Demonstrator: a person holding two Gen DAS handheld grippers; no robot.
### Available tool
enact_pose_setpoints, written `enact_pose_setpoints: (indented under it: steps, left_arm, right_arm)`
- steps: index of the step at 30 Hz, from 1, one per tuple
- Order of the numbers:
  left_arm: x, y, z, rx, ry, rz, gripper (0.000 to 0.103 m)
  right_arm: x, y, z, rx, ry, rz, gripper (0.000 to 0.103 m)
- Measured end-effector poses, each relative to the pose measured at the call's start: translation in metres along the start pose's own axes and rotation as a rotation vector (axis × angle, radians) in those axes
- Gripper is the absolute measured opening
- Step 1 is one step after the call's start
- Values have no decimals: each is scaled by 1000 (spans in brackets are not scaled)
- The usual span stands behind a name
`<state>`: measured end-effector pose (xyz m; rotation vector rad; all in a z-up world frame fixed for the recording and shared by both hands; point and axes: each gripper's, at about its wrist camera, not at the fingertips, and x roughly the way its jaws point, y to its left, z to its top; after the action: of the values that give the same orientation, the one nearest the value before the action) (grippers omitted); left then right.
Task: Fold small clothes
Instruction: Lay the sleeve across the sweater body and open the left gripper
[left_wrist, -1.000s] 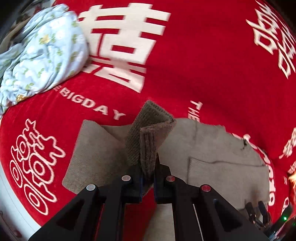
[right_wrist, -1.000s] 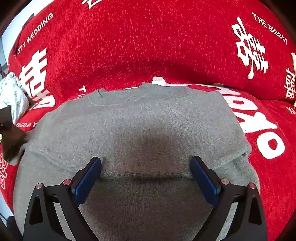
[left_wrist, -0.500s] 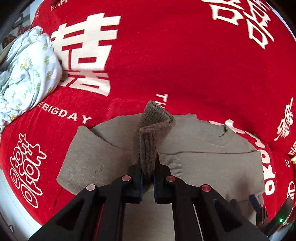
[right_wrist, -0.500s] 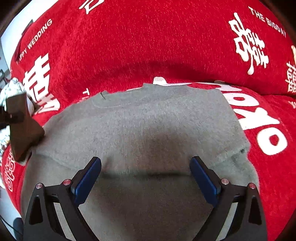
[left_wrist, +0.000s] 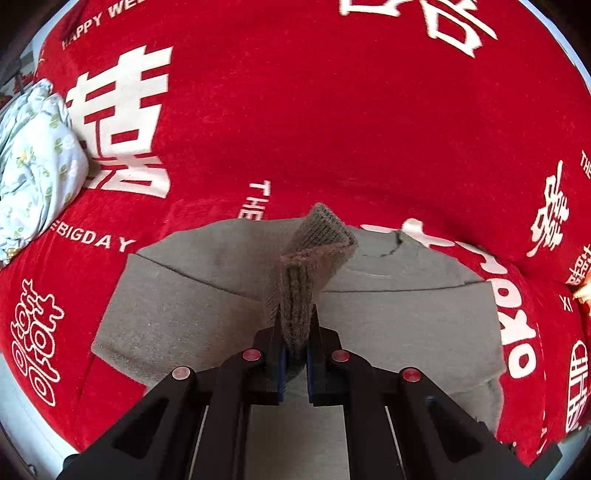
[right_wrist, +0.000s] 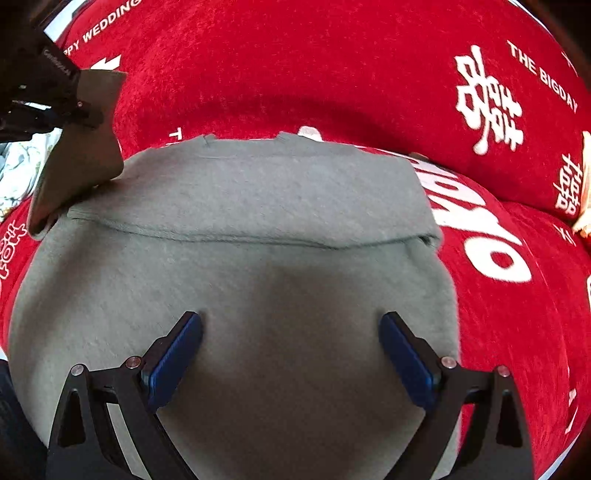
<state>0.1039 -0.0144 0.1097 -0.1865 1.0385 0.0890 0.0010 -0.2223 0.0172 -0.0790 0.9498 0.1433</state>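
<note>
A small grey knit sweater (right_wrist: 258, 206) lies flat on the red blanket, its right sleeve folded across the chest. My left gripper (left_wrist: 295, 328) is shut on the ribbed cuff of the left sleeve (left_wrist: 314, 258), which stands up between the pads. In the right wrist view the same sleeve (right_wrist: 85, 147) hangs lifted at the sweater's left side, held by the left gripper (right_wrist: 79, 107). My right gripper (right_wrist: 291, 332) is open, its blue pads (right_wrist: 173, 362) spread wide just above the lower body of the sweater with nothing between them.
The red blanket (left_wrist: 332, 129) with white lettering covers the whole surface. A crumpled pale floral garment (left_wrist: 33, 158) lies at the far left. A white edge (left_wrist: 22, 410) shows at the lower left.
The left gripper has carried the sleeve cuff rightward and a little upward over the sweater. The right gripper shifted slightly and stays open above the lower body.
</note>
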Motion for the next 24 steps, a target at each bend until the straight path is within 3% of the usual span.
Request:
enact_pose_setpoints:
  steps: [24]
  left_arm:
    - [-5,-134,-8,208,10,-77,8]
  right_arm:
    - [-10,-11,-25,-2,-85,9,99]
